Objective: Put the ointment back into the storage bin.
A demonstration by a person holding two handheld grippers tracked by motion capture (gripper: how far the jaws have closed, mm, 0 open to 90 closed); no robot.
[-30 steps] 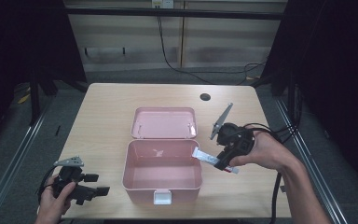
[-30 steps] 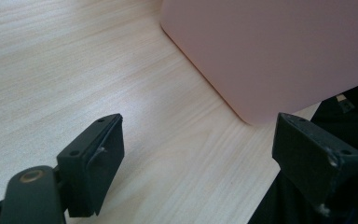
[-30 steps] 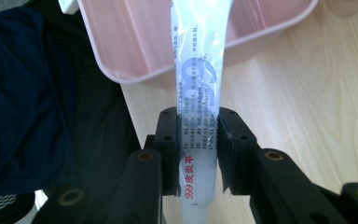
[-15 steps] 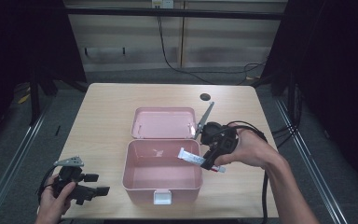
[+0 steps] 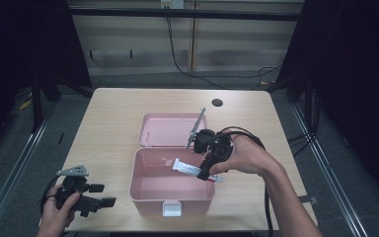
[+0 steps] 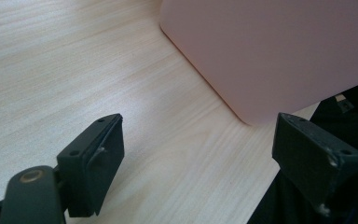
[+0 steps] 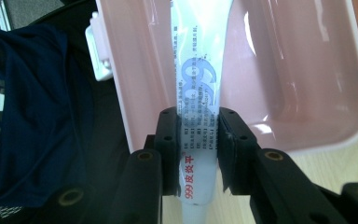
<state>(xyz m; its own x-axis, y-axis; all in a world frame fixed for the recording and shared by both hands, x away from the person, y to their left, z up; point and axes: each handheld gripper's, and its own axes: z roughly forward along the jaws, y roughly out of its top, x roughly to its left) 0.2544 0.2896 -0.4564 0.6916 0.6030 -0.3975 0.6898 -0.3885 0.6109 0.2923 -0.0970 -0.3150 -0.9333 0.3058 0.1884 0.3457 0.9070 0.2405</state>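
A: Right gripper (image 7: 198,140) first. State?

B: Jaws pinched on the white ointment tube (image 7: 196,88), gripping low on the body near the cap end. Blue print and red lettering on it. In the high view the tube (image 5: 190,169) juts out leftward from that gripper (image 5: 208,170), hanging over the open pink box (image 5: 140,183).

A: Inside the box or above it?

B: Above, I'd say. The free end of the tube is over the box cavity, the pinched end is about at the box's right wall. I can't tell if the tip touches the floor of the box.

A: Step in hand?

B: Putting the tube into the box, carry phase, near the end. Release not yet done.

A: Next move needs?

B: Lower the tube until it lies flat on the box floor, then spread the jaws. The tube is long compared with the box's width, so it probably has to lie along the long side or at a slant, and the right wall is close to the jaws, so watch that clearance.

A: Lid?

B: The lid (image 5: 170,129) is folded back flat behind the box, out of the way. White latch (image 5: 171,209) at the front.

A: Left gripper?

B: The left gripper (image 6: 198,154) is spread wide, holding nothing, resting low over the table (image 6: 74,70) just beside the box's left front corner (image 6: 270,51). In the high view it sits at the near left edge (image 5: 98,197).
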